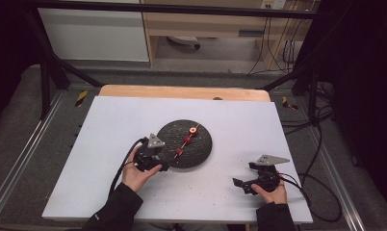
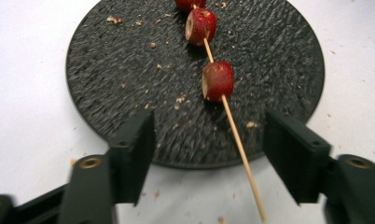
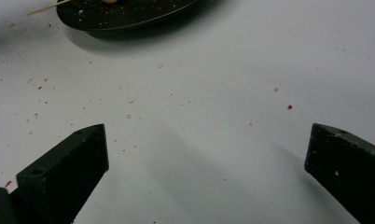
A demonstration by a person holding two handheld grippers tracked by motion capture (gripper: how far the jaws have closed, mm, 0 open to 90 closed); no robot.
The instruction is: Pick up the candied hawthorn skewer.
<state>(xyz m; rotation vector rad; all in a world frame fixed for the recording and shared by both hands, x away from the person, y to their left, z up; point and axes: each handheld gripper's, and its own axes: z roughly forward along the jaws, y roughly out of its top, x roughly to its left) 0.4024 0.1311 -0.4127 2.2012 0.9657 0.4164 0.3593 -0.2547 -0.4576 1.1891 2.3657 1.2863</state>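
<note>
While the thin wooden skewer (image 2: 237, 140) threaded with red fruit pieces (image 2: 218, 80) lies across the round black textured plate (image 2: 106, 70) on the white counter (image 1: 109, 144), the left tongs (image 2: 209, 144) straddle its bare end, jaws apart, not touching it. Right tongs (image 3: 206, 154) gape over bare counter.

A recording rig inside a lab or workshop is shown: a white table (image 1: 134, 192) is enclosed by a black metal frame (image 1: 47, 72) and dark curtains, aluminium rails (image 1: 18, 168) are laid along the floor, and cables (image 1: 321, 144) are trailed past pale wooden cabinets (image 1: 201, 24) behind.
</note>
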